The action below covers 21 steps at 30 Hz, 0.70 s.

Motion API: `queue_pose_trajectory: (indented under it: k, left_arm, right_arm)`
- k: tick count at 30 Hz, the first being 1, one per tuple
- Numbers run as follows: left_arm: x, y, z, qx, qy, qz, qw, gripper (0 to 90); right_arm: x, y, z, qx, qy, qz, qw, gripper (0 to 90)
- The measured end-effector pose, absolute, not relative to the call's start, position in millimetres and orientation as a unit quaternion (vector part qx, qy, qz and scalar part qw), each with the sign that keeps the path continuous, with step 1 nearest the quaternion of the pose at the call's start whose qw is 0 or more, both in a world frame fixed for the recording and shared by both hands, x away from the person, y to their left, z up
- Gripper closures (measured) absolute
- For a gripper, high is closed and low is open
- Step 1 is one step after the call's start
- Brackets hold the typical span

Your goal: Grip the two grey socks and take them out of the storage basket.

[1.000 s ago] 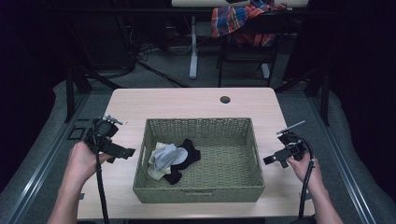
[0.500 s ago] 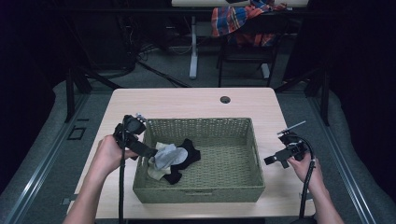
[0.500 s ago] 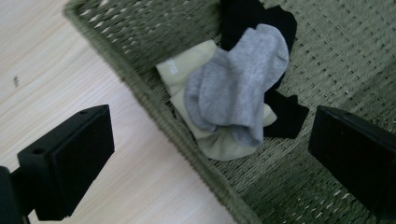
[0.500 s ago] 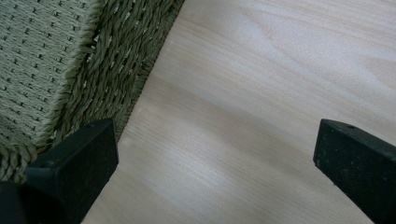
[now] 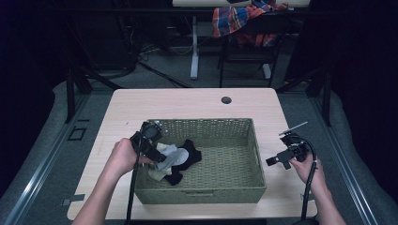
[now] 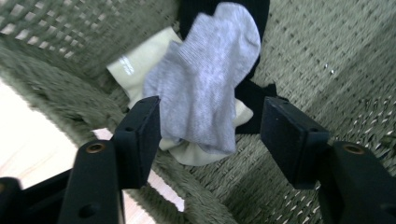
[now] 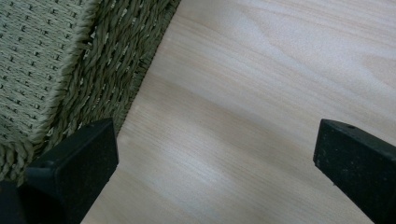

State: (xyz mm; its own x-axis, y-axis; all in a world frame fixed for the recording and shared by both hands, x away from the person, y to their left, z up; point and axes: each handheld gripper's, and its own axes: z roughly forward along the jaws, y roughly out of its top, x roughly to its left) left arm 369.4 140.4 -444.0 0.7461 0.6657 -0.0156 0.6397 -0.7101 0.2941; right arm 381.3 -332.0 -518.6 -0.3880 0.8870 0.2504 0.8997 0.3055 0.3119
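Socks (image 5: 174,159) lie heaped in the left part of our green woven basket (image 5: 225,187), which stands in the middle of the pale wooden bench (image 5: 187,105); from the high view we see a grey sock on top, a cream one under it and a black one spreading toward the right and near side. In that view our left claw (image 5: 158,152) reaches over the basket's left wall and points into the heap, our left hand (image 5: 123,157) just outside the rim. Our right claw (image 5: 277,161) hovers over bare bench to the right of the basket, well apart from the socks, with our right hand (image 5: 307,165) behind it. A small dark hole (image 5: 226,100) sits in the bench at the far side. In the left gripper view the grey sock (image 6: 205,79) hangs between our two black jaws, the cream sock (image 6: 135,70) showing to its left and beneath it, the black sock (image 6: 252,93) behind and to the right. The left jaw sits against the grey sock's edge, while a clear gap remains before the right jaw, so the claw is not clamped yet; its jaws have just been closing in around the sock. In the right gripper view our right claw stands wide open with nothing between the jaws, bare bench (image 7: 252,102) under it and the basket's wall (image 7: 93,70) at the left.
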Motion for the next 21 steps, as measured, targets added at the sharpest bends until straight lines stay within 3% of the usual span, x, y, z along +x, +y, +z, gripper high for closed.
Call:
queue_pose_trajectory:
  k: [8,15,21]
  left_arm:
    - [377.8,135.6,-463.3,0.928,0.355,0.042,0.107,59.9]
    - [376.6,137.4,-465.7,0.927,0.353,0.041,0.115,81.8]
    - [372.5,139.3,-456.2,0.925,0.355,0.039,0.132,83.7]
  right_arm:
    - [382.5,-327.9,-520.1,-0.547,-0.813,-0.198,0.018,0.0]
    - [380.5,-328.8,-517.7,-0.549,-0.811,-0.204,0.014,0.0]
    - [379.9,-330.3,-517.3,-0.551,-0.808,-0.206,0.013,0.0]
